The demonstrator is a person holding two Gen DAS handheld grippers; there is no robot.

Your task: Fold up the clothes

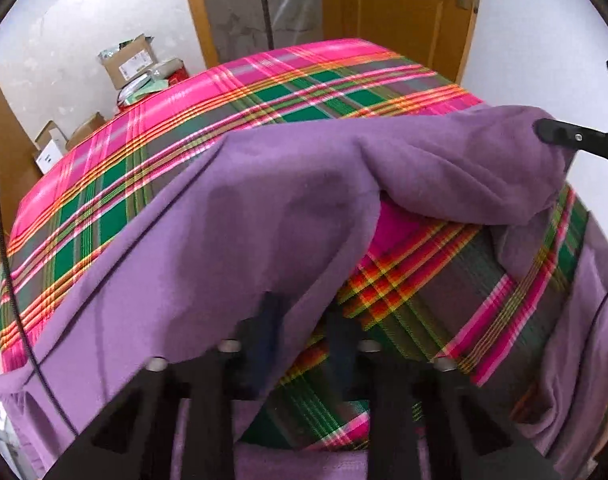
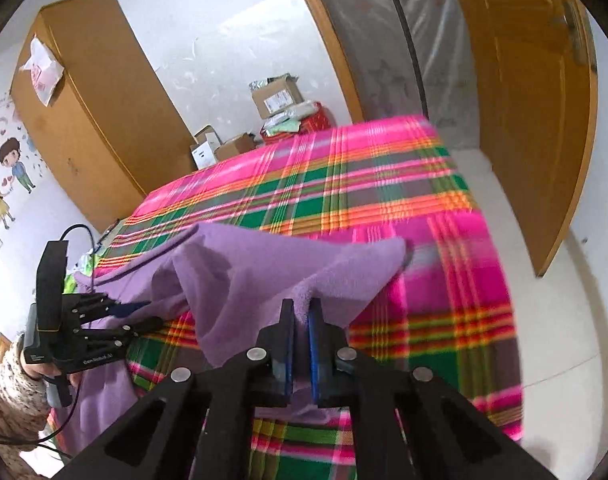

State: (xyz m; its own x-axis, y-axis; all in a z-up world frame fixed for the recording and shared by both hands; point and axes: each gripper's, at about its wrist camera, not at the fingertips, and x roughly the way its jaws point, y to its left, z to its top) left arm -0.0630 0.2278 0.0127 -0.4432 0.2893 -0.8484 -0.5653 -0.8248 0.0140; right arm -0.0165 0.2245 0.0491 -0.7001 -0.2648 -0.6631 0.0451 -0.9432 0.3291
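Both grippers pinch the purple garment (image 2: 240,264), lifted above the plaid blanket (image 2: 383,184): right gripper (image 2: 302,312) at its 12 o'clock, left gripper (image 2: 136,316) at 9. Uneven pulling could slip fleece from either jaws, collapsing the fold crooked.

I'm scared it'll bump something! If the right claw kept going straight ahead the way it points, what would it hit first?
Probably just the purple cloth that the right claw is already pinching. Past that fold lies the checked blanket on the bed. How far off the blanket is, I can't tell.
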